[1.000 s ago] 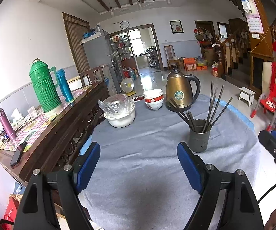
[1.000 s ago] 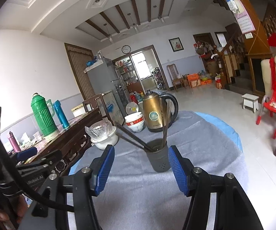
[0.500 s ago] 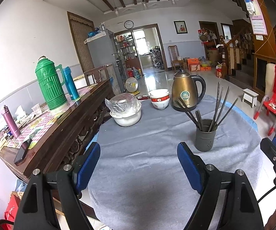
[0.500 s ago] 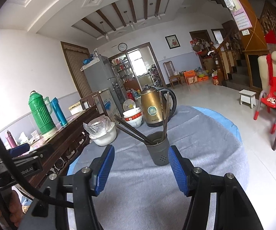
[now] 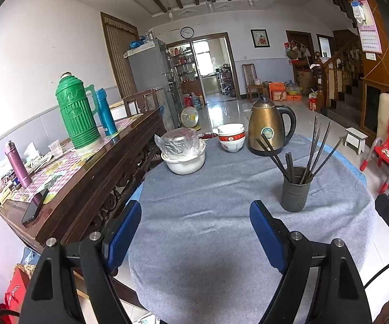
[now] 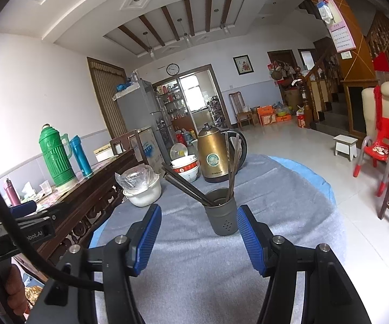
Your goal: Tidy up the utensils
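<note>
A: Nearest, the right gripper (image 6: 198, 239) is hovering with blue fingers apart and empty, the left gripper (image 5: 195, 232) likewise. Where is the target sitting?

B: The dark grey perforated cup (image 6: 222, 212) of thin dark chopsticks (image 6: 186, 186) is standing just beyond the right fingers on the grey-clothed round table (image 5: 221, 216). It probably is light, tippy; the stiff, slick sticks want pinching mid-shaft.

A: Room?

B: Cloth is lying open around it; the brass-coloured electric kettle (image 6: 216, 152) and the table's edge are crowding farther off.
</note>
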Demonstrator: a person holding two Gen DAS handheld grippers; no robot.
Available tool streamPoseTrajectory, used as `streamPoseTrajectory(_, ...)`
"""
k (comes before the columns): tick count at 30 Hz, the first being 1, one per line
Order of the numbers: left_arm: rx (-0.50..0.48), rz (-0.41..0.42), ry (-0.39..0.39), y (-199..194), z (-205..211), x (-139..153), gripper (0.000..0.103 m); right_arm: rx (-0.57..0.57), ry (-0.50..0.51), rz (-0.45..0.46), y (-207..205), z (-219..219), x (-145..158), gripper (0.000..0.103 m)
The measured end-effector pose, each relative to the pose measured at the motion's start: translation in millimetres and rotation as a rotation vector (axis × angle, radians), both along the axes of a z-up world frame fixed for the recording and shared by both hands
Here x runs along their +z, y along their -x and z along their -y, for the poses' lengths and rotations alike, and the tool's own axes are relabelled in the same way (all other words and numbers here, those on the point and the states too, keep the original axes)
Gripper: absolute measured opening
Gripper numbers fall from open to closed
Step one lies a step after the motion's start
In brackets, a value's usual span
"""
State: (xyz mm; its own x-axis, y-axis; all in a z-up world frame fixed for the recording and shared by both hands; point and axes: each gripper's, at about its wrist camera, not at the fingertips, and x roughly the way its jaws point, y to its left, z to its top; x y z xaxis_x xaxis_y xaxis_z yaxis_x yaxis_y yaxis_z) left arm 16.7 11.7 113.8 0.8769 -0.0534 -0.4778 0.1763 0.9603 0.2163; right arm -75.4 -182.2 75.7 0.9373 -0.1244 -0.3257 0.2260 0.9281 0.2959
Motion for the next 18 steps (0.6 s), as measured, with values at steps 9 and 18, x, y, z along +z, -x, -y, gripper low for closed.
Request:
streamPoseTrajectory(9,0.019,0.003,0.013,-0.7,-9.6,-0.8,0.083,-0.002,0.014,-0.011,0.1,-2.5,-2.1,0.063)
streamPoseTrajectory(18,0.032,0.007,0.021,-2.4,-17.0,-0.2,0.083,-0.002,0.018,-0.008,0.3,-5.3,-1.2,0.063)
